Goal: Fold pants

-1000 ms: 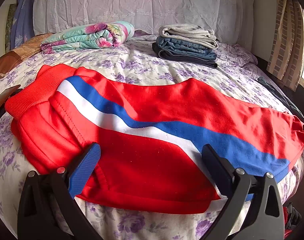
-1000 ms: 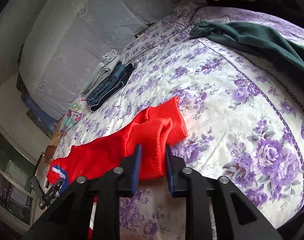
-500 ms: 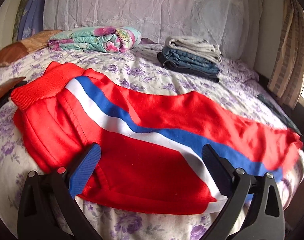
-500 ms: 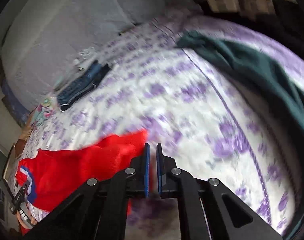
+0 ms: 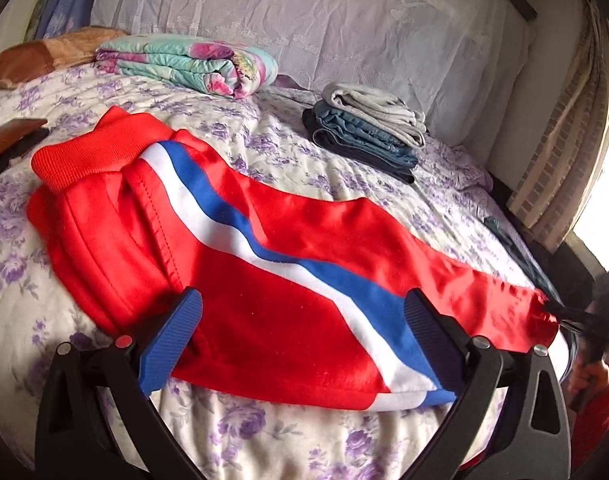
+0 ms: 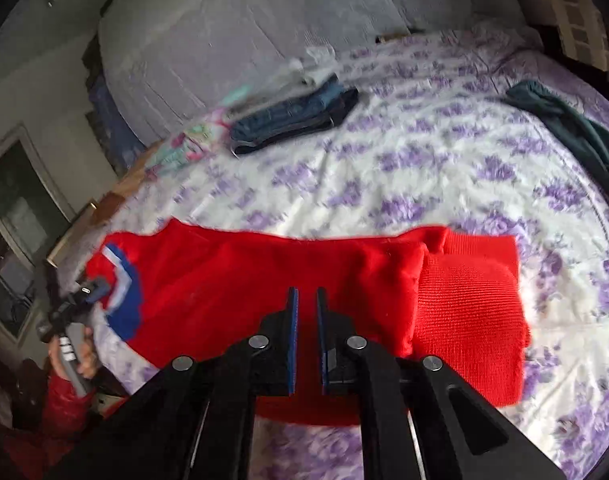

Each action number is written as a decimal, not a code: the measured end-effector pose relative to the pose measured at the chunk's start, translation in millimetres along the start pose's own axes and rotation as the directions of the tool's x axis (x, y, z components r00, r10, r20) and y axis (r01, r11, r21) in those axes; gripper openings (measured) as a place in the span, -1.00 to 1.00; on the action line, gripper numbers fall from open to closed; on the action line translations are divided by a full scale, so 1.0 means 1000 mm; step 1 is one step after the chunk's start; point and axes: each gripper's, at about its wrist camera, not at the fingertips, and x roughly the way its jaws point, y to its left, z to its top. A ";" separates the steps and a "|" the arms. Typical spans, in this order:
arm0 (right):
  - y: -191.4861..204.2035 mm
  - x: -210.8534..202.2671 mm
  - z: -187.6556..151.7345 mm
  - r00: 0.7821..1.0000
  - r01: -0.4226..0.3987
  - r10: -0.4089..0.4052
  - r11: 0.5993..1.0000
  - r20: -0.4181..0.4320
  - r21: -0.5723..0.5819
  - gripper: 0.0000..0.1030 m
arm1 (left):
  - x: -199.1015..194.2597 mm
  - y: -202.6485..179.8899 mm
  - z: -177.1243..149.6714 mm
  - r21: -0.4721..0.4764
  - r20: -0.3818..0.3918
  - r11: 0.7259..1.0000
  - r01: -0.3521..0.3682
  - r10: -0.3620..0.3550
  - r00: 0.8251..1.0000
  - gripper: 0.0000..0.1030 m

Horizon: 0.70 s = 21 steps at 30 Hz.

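Red pants (image 5: pixel 288 264) with a blue and white side stripe lie lengthwise across the floral bed, waistband at the left in the left wrist view. My left gripper (image 5: pixel 300 320) is open, its fingers spread over the near edge of the pants, holding nothing. In the right wrist view the pants (image 6: pixel 264 280) lie flat with the ribbed cuff at the right. My right gripper (image 6: pixel 306 304) has its jaws nearly closed with a narrow gap, above the near edge of the leg; no cloth shows between them.
A stack of folded jeans and grey cloth (image 5: pixel 368 132) and a folded floral blanket (image 5: pixel 192 64) sit near the pillows. A dark green garment (image 6: pixel 576 128) lies at the bed's right side. The bedspread (image 6: pixel 424 160) stretches behind the pants.
The right gripper let go of the red cuff and drew back over the leg; the cuff now lies flat on the bed. The left gripper stayed open and shifted slightly.
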 end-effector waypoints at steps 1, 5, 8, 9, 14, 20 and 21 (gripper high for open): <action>-0.011 0.012 0.003 0.998 0.060 -0.060 0.998 -0.003 -0.003 -1.00 | 0.001 -0.003 -0.001 0.024 -0.004 1.000 -0.016 0.016 1.000 0.91; -0.049 0.013 0.017 0.999 0.020 -0.023 0.993 0.025 0.114 -1.00 | 0.006 -0.017 -0.007 0.101 -0.015 0.992 -0.075 0.077 0.997 0.91; -0.035 0.015 0.011 0.996 0.089 -0.089 0.996 0.020 0.019 -1.00 | -0.003 -0.021 -0.001 0.055 0.001 0.998 -0.030 0.030 1.000 0.91; -0.034 0.012 0.010 0.996 0.091 -0.092 0.995 0.022 0.026 -1.00 | -0.008 -0.020 0.003 0.025 0.011 0.999 0.022 -0.022 1.000 0.91; -0.012 -0.013 0.024 0.990 -0.025 0.010 0.994 0.138 0.107 -0.87 | 0.010 -0.016 0.007 -0.017 -0.041 0.999 0.048 -0.048 0.998 0.91; 0.106 0.061 0.080 0.955 -0.296 0.290 0.949 -0.067 -0.108 -0.87 | 0.025 -0.032 -0.015 0.148 0.014 0.984 -0.103 0.102 0.995 0.90; 0.125 0.079 0.085 0.952 -0.302 0.289 0.943 -0.106 -0.143 -0.87 | 0.025 -0.033 -0.017 0.158 0.019 0.982 -0.108 0.106 0.994 0.90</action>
